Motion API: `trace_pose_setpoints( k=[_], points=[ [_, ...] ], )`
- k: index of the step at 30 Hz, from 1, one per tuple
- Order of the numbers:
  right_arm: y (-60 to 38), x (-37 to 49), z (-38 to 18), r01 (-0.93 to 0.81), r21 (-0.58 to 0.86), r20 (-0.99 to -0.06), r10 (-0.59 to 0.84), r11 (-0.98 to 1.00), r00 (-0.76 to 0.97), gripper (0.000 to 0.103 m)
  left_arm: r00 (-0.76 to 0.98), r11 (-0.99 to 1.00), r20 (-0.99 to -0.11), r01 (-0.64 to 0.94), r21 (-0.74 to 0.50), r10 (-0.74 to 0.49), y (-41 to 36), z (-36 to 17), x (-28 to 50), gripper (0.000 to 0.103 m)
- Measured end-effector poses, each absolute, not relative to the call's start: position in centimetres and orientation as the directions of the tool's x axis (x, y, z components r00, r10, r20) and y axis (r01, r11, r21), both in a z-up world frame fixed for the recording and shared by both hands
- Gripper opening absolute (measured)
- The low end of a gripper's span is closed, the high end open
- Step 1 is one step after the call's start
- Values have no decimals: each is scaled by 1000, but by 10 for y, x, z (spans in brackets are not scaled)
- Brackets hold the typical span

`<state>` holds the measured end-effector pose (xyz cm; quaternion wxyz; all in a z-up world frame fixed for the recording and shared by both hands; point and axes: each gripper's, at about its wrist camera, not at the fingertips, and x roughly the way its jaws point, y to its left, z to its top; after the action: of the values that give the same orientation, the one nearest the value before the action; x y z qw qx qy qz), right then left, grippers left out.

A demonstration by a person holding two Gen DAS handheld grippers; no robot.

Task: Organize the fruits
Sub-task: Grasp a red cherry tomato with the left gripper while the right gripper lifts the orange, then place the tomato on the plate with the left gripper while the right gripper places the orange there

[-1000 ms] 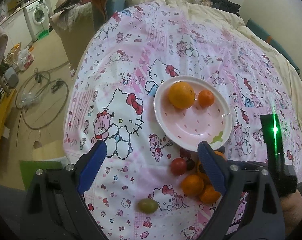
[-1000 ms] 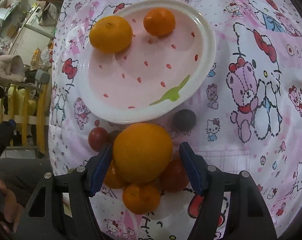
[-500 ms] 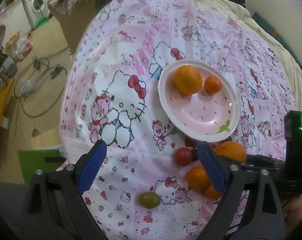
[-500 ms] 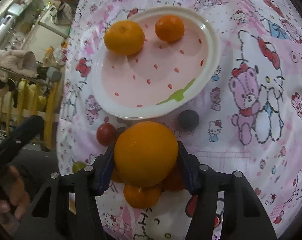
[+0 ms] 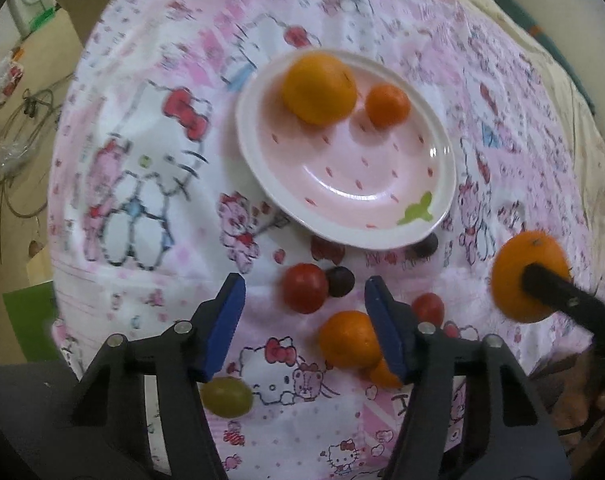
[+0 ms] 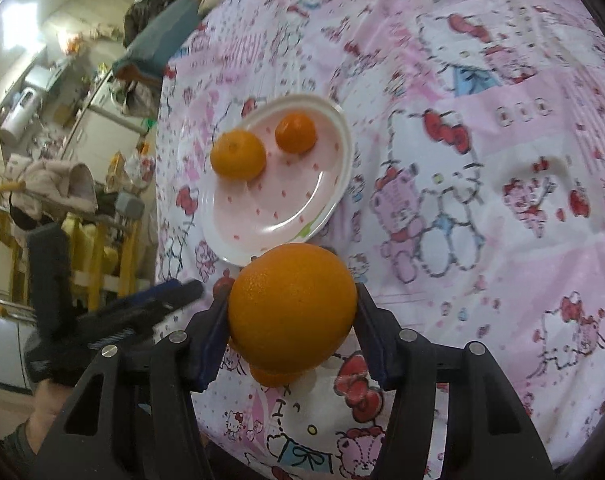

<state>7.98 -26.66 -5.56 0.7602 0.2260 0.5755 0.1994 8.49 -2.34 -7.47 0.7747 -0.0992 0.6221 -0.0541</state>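
Right now the right tongs (image 6: 292,312) squeeze a big orange (image 6: 292,308) between their blue pads, and the orange is up in the air above the pink cartoon-cat bedsheet (image 6: 482,128). From the left camera, that same orange (image 5: 528,276) shows at the right side with a black finger across it. Behind it sits a pink plate (image 6: 242,240) with a white rim, and on the plate lie a second orange (image 6: 238,154) and a small tangerine (image 6: 295,133), near each other. The left tongs (image 5: 304,300) point down at the sheet, and their jaws have just been closing, but they are still apart and nothing is pinched between them. Just past their tips lie a red tomato (image 5: 305,288) and a dark grape (image 5: 340,281), touching each other, close to the near edge of the plate (image 5: 262,168). Another dark grape (image 5: 424,245) peeks out from under the plate's rim. Beside the right-hand pad there is one more tangerine (image 5: 348,338), a small red tomato (image 5: 427,309) and a bit of another orange fruit, partly hidden. A green grape (image 5: 227,397) lies alone by the left-hand pad. The left-camera picture is a bit blurry.
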Motion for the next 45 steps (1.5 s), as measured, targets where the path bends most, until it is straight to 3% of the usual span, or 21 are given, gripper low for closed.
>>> trace_pose_setpoints(
  k=[4,9,14,30,45],
  points=[
    [-278,79,-48,-23,590,-768,571,807,290,59,165,977,-965,-32,-209,-201,-32,-92,88,44],
    [-285,79,-45,-5,583,-771,556,812,311,59,134,978,-970,-31,-208,-202,-40,-106,91,43],
    [-283,81,-47,-4,582,-774,555,813,305,60,154,983,-972,-21,-185,-180,-43,-104,90,25],
    [-281,93,-46,22,620,-752,586,784,301,60,272,966,-932,-28,-256,-239,-6,-53,78,24],
    [-255,145,-35,-49,615,-745,599,787,293,59,291,985,-941,11,-174,-170,-9,-45,141,24]
  ],
)
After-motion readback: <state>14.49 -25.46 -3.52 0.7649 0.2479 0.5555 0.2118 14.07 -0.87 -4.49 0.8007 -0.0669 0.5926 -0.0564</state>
